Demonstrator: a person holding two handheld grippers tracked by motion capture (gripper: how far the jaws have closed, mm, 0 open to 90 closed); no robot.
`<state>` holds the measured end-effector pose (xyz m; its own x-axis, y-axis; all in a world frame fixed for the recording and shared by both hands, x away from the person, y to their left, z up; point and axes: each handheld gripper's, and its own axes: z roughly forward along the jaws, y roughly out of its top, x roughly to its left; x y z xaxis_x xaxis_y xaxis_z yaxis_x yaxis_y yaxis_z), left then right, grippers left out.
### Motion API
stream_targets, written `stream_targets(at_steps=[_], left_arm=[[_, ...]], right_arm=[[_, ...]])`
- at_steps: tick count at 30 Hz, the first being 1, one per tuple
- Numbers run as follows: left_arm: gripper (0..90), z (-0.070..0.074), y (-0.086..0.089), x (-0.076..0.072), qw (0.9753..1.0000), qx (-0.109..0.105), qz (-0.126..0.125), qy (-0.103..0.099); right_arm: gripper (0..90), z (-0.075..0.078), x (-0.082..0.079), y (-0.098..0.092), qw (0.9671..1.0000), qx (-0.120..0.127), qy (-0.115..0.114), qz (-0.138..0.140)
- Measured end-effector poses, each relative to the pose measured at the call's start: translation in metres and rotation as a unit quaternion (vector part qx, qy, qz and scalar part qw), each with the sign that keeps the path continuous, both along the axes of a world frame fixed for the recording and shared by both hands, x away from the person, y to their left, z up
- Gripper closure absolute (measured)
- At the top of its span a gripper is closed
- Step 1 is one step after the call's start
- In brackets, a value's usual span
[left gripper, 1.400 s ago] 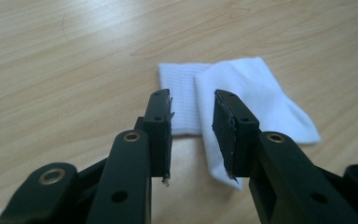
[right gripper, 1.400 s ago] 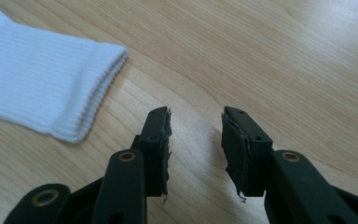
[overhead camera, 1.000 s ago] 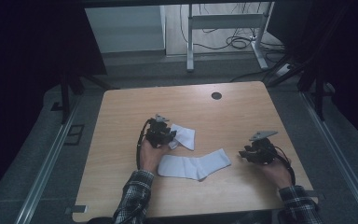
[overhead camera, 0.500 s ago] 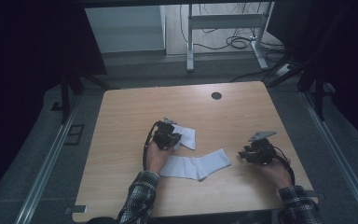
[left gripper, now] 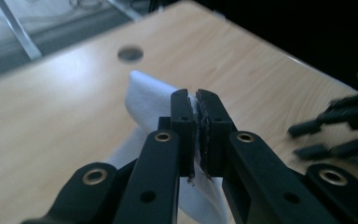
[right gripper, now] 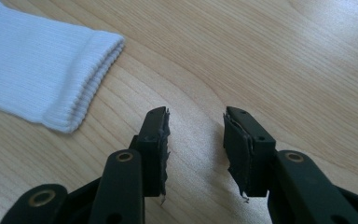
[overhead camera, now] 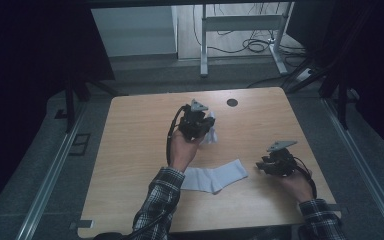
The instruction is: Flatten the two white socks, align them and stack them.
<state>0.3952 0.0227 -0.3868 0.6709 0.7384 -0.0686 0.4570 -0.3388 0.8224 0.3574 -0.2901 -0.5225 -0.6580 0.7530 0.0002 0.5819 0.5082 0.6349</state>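
My left gripper (overhead camera: 202, 127) is over the middle of the wooden table (overhead camera: 135, 150), shut on a white sock (overhead camera: 211, 135) that hangs from it. In the left gripper view the jaws (left gripper: 196, 100) pinch a fold of that sock (left gripper: 144, 93), and the cloth trails down below them. A second white sock (overhead camera: 212, 179) lies flat near the front of the table. My right gripper (overhead camera: 261, 167) rests just right of its cuff end, open. In the right gripper view the jaws (right gripper: 196, 121) stand apart over bare wood, with the ribbed cuff (right gripper: 70, 74) to their upper left.
A dark round hole (overhead camera: 232, 102) sits in the table near its far edge, also seen beyond the held sock as a hole (left gripper: 130, 53). A metal desk frame (overhead camera: 240, 25) and cables lie on the floor behind the table.
My left gripper has moved toward the far side of the table, carrying the sock up off the surface. The right gripper and the flat sock stayed put.
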Motion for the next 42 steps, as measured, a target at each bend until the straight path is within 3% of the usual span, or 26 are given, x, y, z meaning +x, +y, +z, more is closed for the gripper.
stream_targets(at_steps=[4, 6, 8, 9, 10, 11, 13, 14, 15, 18, 20, 23, 25, 27, 28, 30, 33, 37, 42], left_arm=[[85.9, 0.027, 0.005, -0.010, 0.9992, 0.010, 0.011, -0.037], [85.9, 0.019, 0.014, -0.011, 0.9982, 0.044, 0.023, -0.033], [85.8, 0.011, 0.017, -0.010, 0.9979, 0.052, 0.029, -0.027], [85.8, -0.008, 0.023, -0.008, 0.9972, 0.064, 0.038, -0.009], [85.7, -0.008, 0.023, -0.008, 0.9972, 0.064, 0.038, -0.009], [85.7, -0.020, 0.026, -0.007, 0.9966, 0.071, 0.042, 0.002], [85.6, -0.042, 0.032, -0.005, 0.9942, 0.094, 0.049, 0.018], [85.5, -0.063, 0.036, -0.005, 0.9918, 0.109, 0.057, 0.035], [85.3, -0.063, 0.036, -0.005, 0.9918, 0.109, 0.057, 0.035], [82.6, -0.089, 0.043, -0.007, 0.9892, 0.122, 0.058, 0.057], [79.7, -0.106, 0.045, -0.010, 0.9889, 0.120, 0.042, 0.077], [72.1, -0.116, 0.043, -0.013, 0.9883, 0.118, 0.031, 0.092], [66.8, -0.117, 0.042, -0.013, 0.9880, 0.121, 0.028, 0.091], [60.6, -0.114, 0.044, -0.015, 0.9889, 0.120, 0.033, 0.081], [60.6, -0.111, 0.047, -0.015, 0.9903, 0.111, 0.035, 0.076], [50.2, -0.102, 0.053, -0.015, 0.9922, 0.096, 0.043, 0.068], [46.9, -0.093, 0.065, -0.016, 0.9929, 0.088, 0.058, 0.055], [40.6, -0.092, 0.085, -0.016, 0.9918, 0.077, 0.088, 0.052], [38.5, -0.115, 0.102, -0.015, 0.9888, 0.075, 0.106, 0.074]], right_arm=[[59.2, 0.001, -0.001, 0.000, 1.0000, 0.000, 0.001, 0.003], [59.2, 0.000, -0.001, 0.001, 1.0000, -0.001, 0.002, 0.002], [59.2, 0.000, 0.000, 0.001, 1.0000, -0.002, 0.000, 0.003], [59.2, 0.000, 0.000, 0.002, 1.0000, -0.004, 0.000, 0.001], [59.1, 0.000, 0.000, 0.002, 1.0000, -0.005, -0.001, 0.002], [59.1, 0.000, 0.000, 0.002, 1.0000, -0.005, 0.000, 0.001], [59.1, 0.000, 0.000, 0.002, 1.0000, -0.005, 0.000, 0.001], [59.1, -0.001, 0.000, 0.001, 1.0000, -0.006, 0.001, 0.001], [59.1, -0.001, 0.000, 0.001, 1.0000, -0.006, 0.001, 0.001], [59.0, -0.001, 0.000, 0.001, 1.0000, -0.007, 0.002, 0.001], [58.8, -0.001, 0.000, 0.002, 1.0000, -0.006, 0.002, 0.000], [58.7, -0.001, 0.000, 0.003, 1.0000, -0.007, 0.000, 0.001], [58.6, -0.001, 0.000, 0.003, 1.0000, -0.007, 0.001, 0.000], [58.6, -0.001, 0.000, 0.003, 1.0000, -0.007, 0.001, -0.001], [58.6, -0.001, 0.000, 0.003, 1.0000, -0.007, 0.001, -0.001], [58.7, 0.000, 0.001, 0.002, 1.0000, 0.000, 0.002, -0.003], [59.1, 0.001, 0.001, 0.002, 1.0000, 0.005, 0.001, -0.004], [62.8, 0.004, 0.001, 0.004, 0.9998, 0.019, 0.003, -0.003], [74.1, 0.009, 0.004, 0.013, 0.9984, 0.053, 0.021, 0.005]])
